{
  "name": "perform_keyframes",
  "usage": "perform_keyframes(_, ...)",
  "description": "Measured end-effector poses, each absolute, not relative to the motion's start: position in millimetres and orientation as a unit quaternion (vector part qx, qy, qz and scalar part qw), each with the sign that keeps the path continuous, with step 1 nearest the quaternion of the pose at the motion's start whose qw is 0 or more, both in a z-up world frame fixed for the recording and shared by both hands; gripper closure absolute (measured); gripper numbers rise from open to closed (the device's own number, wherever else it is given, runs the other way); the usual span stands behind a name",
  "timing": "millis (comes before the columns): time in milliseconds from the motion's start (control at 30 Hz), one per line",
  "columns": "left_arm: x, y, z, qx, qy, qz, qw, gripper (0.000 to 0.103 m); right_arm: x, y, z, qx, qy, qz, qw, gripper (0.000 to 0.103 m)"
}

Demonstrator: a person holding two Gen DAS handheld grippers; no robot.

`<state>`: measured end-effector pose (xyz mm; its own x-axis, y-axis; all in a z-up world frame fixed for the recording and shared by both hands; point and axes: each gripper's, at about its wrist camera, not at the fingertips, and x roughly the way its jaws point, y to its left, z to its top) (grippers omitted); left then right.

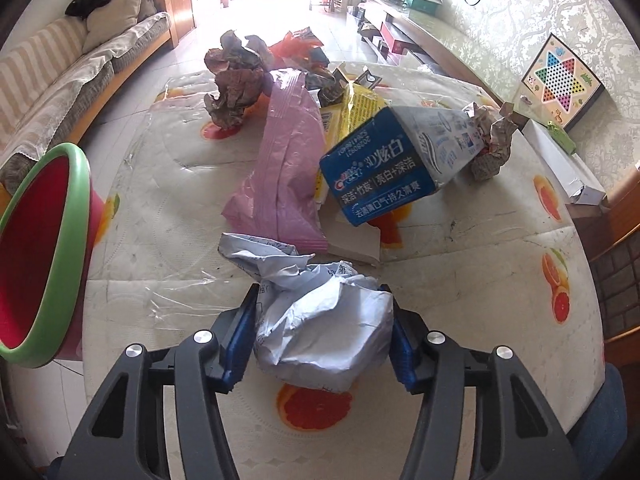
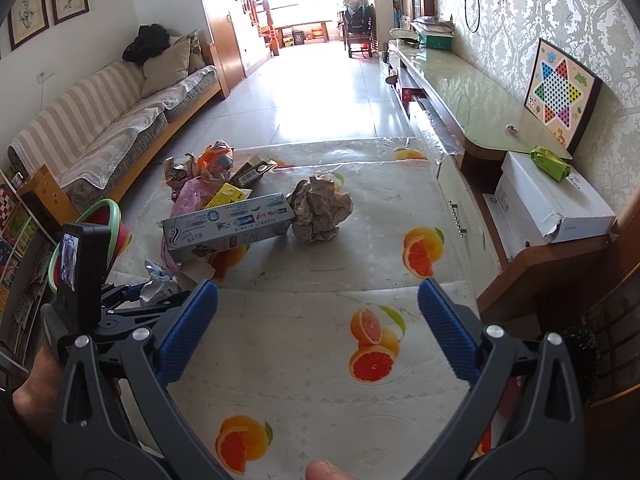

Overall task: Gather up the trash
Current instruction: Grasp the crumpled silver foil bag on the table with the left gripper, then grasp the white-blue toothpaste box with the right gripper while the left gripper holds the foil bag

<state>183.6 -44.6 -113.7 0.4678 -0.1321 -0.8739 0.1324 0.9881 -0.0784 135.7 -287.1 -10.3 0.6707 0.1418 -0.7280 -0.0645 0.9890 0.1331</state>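
My left gripper (image 1: 320, 300) is shut on a crumpled white paper ball (image 1: 320, 320), just above the fruit-print tablecloth (image 1: 460, 280). Behind it lie a pink plastic bag (image 1: 288, 160), a blue toothpaste box (image 1: 384, 168), a yellow wrapper (image 1: 360, 108), brown crumpled paper (image 1: 236, 84) and another paper wad (image 1: 492, 144). A red bin with a green rim (image 1: 44, 248) stands at the left. My right gripper (image 2: 318, 300) is open and empty over the cloth. The toothpaste box (image 2: 228, 224), a brown paper wad (image 2: 320, 208) and the held paper (image 2: 160, 284) show ahead and to its left.
A white box (image 2: 552, 200) with a green packet (image 2: 550, 164) sits on a wooden stand at the right. A long cabinet (image 2: 460, 92) with a checkers board (image 2: 560, 92) runs along the right wall. A striped sofa (image 2: 112, 128) stands left.
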Motion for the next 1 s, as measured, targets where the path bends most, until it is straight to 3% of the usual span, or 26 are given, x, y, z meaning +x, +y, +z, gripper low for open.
perform_keyframes(600, 148.7, 53.7, -66.1, -0.043, 0.453, -0.052, 0.889, 0.049, 241.3, -200.6, -40.3, 0.184, 0.476, 0.071, 0.857, 0.005)
perform_keyframes(1000, 145.9, 83.1, -57.7, -0.067, 0.43, -0.056, 0.899, 0.049, 277.4, -179.4, -87.3, 0.192, 0.528, 0.008, 0.827, 0.005)
